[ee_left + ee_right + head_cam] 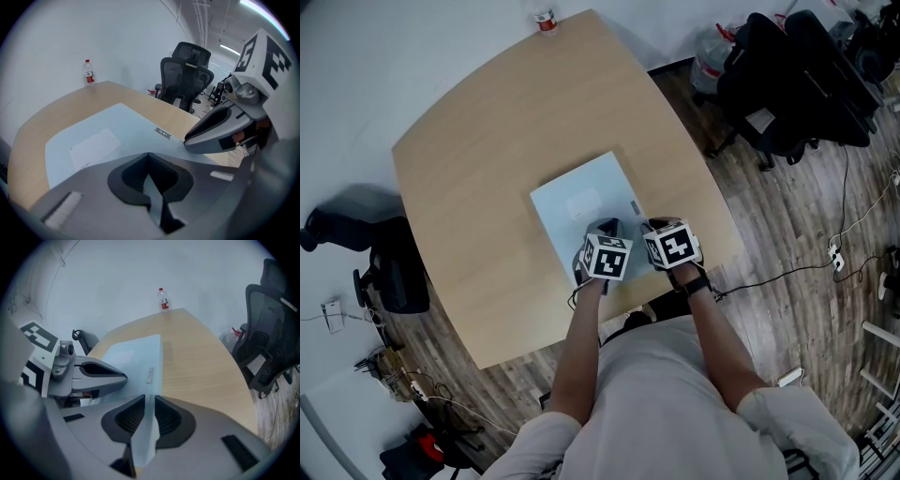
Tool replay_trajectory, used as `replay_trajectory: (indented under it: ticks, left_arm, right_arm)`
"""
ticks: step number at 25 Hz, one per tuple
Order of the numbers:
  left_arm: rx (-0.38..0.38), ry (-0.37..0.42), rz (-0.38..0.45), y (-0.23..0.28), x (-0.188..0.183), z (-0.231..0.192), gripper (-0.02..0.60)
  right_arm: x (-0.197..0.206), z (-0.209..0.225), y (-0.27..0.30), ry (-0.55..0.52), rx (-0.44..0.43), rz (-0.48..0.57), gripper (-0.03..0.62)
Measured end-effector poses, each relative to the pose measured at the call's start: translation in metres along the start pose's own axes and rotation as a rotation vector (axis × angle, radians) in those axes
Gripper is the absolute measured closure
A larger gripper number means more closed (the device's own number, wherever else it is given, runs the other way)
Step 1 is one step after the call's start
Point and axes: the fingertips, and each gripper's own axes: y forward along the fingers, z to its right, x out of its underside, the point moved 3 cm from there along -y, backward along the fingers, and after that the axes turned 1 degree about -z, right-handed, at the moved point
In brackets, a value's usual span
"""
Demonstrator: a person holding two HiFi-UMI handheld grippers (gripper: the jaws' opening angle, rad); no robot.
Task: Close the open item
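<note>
1. At the near edge of the counter (478, 159) lies a pale blue folder (581, 202), flat and rectangular, with a white label and a small grey tag on its cover.
2. The left gripper (151, 176) and right gripper (146, 420) sit side by side, and each one's fingers are clamped on a thin pale blue sheet, seemingly the folder's near edge.
3. That sheet looks smooth and bendy, so uneven pulling could crease it or let it slip free.
4. The counter is slick, wood-look laminate, so the folder may slide instead of closing.
5. A bottle (546, 20) stands well apart at the far corner.
</note>
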Motion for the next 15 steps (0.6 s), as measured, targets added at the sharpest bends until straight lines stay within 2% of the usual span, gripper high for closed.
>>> replay_trajectory:
  ticks: [5, 9, 15]
  left_arm:
    - [0.032, -0.022, 0.008, -0.002, -0.002, -0.001, 0.572]
    - [0.054, -0.066, 0.097, -0.014, -0.01, -0.005, 0.574]
    - [-0.01, -0.095, 0.254, -0.055, -0.028, -0.005, 0.574]
  right_arm:
    - [0.004, 0.007, -0.009, 0.032, 0.014, 0.031, 0.539]
    - [0.002, 0.004, -0.02, 0.051, 0.002, 0.081, 0.54]
    - [-0.004, -0.01, -0.041, 0.032, -0.018, 0.174, 0.54]
